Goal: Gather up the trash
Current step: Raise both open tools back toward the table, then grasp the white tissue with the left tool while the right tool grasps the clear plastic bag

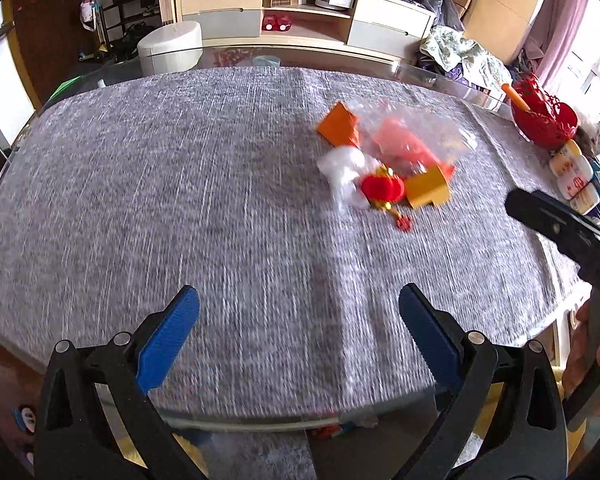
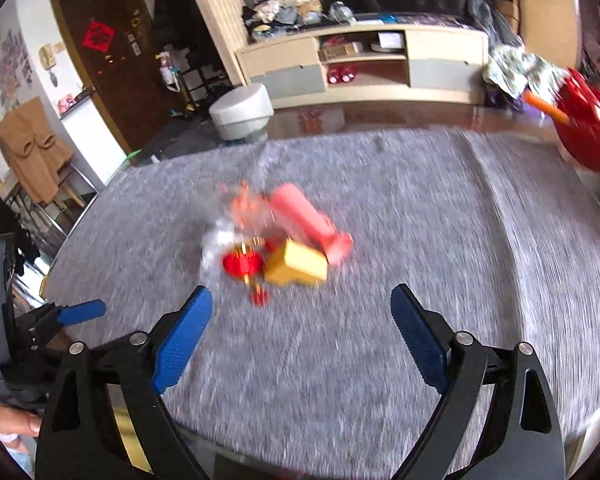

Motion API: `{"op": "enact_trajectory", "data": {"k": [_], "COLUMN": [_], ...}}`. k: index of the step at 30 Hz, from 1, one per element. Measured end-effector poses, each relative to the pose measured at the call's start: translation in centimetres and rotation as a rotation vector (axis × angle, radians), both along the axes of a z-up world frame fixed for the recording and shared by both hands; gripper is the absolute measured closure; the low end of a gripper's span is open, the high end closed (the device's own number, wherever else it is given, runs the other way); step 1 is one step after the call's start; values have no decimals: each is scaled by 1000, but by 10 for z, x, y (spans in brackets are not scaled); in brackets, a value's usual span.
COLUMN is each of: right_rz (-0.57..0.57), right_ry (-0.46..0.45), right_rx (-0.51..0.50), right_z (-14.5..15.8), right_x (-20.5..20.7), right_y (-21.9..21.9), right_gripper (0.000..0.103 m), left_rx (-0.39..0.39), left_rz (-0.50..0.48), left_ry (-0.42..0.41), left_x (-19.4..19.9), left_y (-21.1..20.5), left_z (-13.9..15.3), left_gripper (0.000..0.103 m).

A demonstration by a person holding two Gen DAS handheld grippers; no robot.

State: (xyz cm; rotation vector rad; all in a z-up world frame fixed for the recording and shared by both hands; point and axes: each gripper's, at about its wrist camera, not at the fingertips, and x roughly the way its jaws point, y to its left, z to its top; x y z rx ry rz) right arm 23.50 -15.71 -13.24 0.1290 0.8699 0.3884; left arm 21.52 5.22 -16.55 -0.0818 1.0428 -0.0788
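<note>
I've got both tools over the near edge of the grey cloth (image 1: 180, 200), nothing picked up yet. My left gripper (image 1: 300, 336) stands wide open and empty, only cloth between its blue pads. My right gripper (image 2: 302, 332) is just as wide and also empty, pointing down at the litter.

The trash sits in one loose heap, right of centre and toward the far half of the table, well apart from both grippers. I see a crinkled clear plastic bag (image 1: 412, 128) with a pink tube-like piece (image 2: 308, 220) in it, an orange carton (image 1: 339, 124) at the far left of the heap, a wad of white wrapping (image 1: 344, 172), a small red lantern charm (image 1: 382, 188) with a tassel, and a yellow box (image 1: 428, 190) nearest me on the right. The right view is smeared, so whether the tube lies fully inside the bag I can't quite tell.

My call: go in with the right gripper, it's lined up best. I'd take the yellow box first, it's stiff and square, with the jaws straddling its short side. The bag is slippery and light, so I'd pinch a gathered fold rather than the flat film. The red bowl (image 1: 544, 120) at the far right stays out of this.
</note>
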Motion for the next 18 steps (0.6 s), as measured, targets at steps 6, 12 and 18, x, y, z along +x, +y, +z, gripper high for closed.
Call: {"op": "enact_trajectory", "data": {"k": [6,12,18], "right_rz": [66,138,147], "right_ry": [9,16,36], "right_rx": [-39,-47,-23], "right_z": [-6,-14,-19], "right_x": [35,53,63], "right_y": [25,41,37], "right_gripper": [34,46,89], "left_rx": [1,-6,-34], "left_rz": [4,-7,-40], "left_ry": [2,7,-2], "left_x": [24,48,73], "left_y": [8,6,-6], "left_z": [1,-2,-5], "left_gripper": [8,8,9]}}
